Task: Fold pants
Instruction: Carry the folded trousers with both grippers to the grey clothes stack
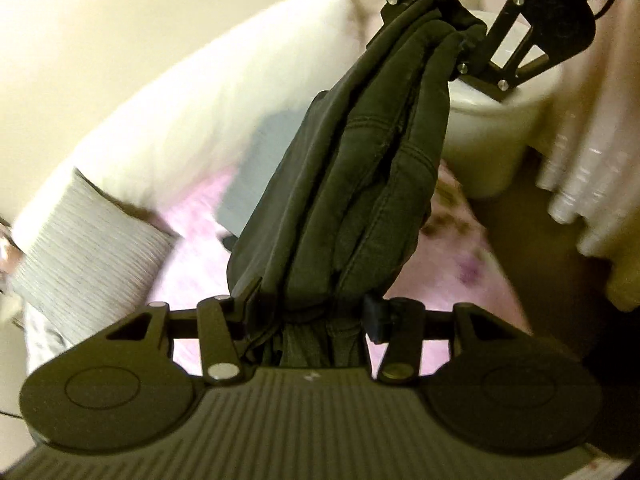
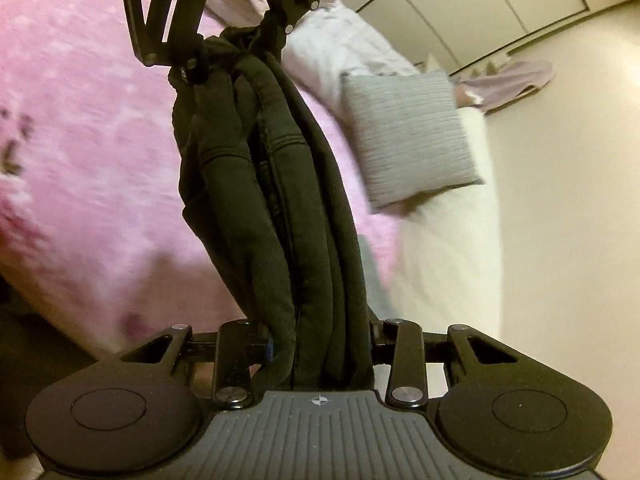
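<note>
The black pants [image 1: 360, 160] are bunched into a thick folded bundle that hangs in the air, stretched between both grippers. In the left wrist view my left gripper [image 1: 312, 308] is shut on the near end of the bundle, and my right gripper [image 1: 432, 36] clamps the far end at the top. The right wrist view shows the reverse. There my right gripper [image 2: 320, 344] is shut on the near end of the pants [image 2: 272, 200], and my left gripper [image 2: 236, 52] grips the far end. The bundle hangs above a pink bedspread [image 2: 80, 120].
A grey striped cushion [image 2: 408, 136] lies at the edge of the bed, beside white bedding [image 1: 224, 92]. A round white stool or bin [image 1: 500, 120] and a pale curtain [image 1: 580, 160] stand beside the bed. Wardrobe doors [image 2: 480, 0] and a lilac cloth [image 2: 516, 80] on the floor lie further off.
</note>
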`<state>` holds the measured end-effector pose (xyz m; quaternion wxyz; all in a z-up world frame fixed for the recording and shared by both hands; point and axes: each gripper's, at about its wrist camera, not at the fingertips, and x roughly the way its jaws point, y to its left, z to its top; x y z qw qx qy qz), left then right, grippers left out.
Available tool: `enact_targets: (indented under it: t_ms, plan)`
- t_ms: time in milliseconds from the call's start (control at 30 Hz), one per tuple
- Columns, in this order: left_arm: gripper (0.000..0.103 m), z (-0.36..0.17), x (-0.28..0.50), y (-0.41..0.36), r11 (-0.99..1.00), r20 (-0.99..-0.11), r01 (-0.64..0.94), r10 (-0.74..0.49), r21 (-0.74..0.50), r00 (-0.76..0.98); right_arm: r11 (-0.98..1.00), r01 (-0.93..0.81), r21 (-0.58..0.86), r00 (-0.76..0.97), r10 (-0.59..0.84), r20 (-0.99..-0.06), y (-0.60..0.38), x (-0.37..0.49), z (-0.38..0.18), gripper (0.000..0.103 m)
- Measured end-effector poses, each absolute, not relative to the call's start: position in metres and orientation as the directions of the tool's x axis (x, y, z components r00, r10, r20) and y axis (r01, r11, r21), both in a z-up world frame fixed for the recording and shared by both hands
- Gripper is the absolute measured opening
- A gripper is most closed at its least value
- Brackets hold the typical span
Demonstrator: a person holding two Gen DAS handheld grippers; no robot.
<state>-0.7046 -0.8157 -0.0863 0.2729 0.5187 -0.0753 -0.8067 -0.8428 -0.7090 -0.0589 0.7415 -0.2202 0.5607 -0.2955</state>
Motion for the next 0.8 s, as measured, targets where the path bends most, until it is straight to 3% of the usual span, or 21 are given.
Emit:
enact_targets:
  t_ms: [233, 433, 600, 700, 800]
  plan:
    - [0.045, -0.101, -0.756, -0.92, -0.767, -0.713, 0.395, -0.629, 0.505, -0.309, 0.652, 0.185, -0.736, 0.179, -0.758, -0.627, -0.828, -0.873, -0.059, 0.034]
    - [0.045, -0.147, -0.788, -0.99, -0.687, -0.667, 0.434, -0.709, 0.582, -0.228, 0.634, 0.15, -0.758, 0.232, -0.768, -0.597, -0.922, -0.893, -0.098, 0.034]
    - [0.045, -0.232, -0.813, -0.994, -0.597, -0.602, 0.457, -0.784, 0.66, -0.154, 0.588, 0.098, -0.803, 0.326, -0.781, -0.533, -0.965, -0.916, -0.173, 0.035]
    - [0.046, -0.302, -0.832, -0.971, -0.649, -0.677, 0.45, -0.725, 0.613, -0.123, 0.628, 0.061, -0.775, 0.36, -0.739, -0.57, -0.963, -0.937, -0.231, 0.037]
    - [0.047, -0.347, -0.847, -0.939, -0.63, -0.654, 0.405, -0.75, 0.663, -0.096, 0.652, -0.016, -0.758, 0.366, -0.702, -0.611, -0.946, -0.954, -0.283, 0.042]
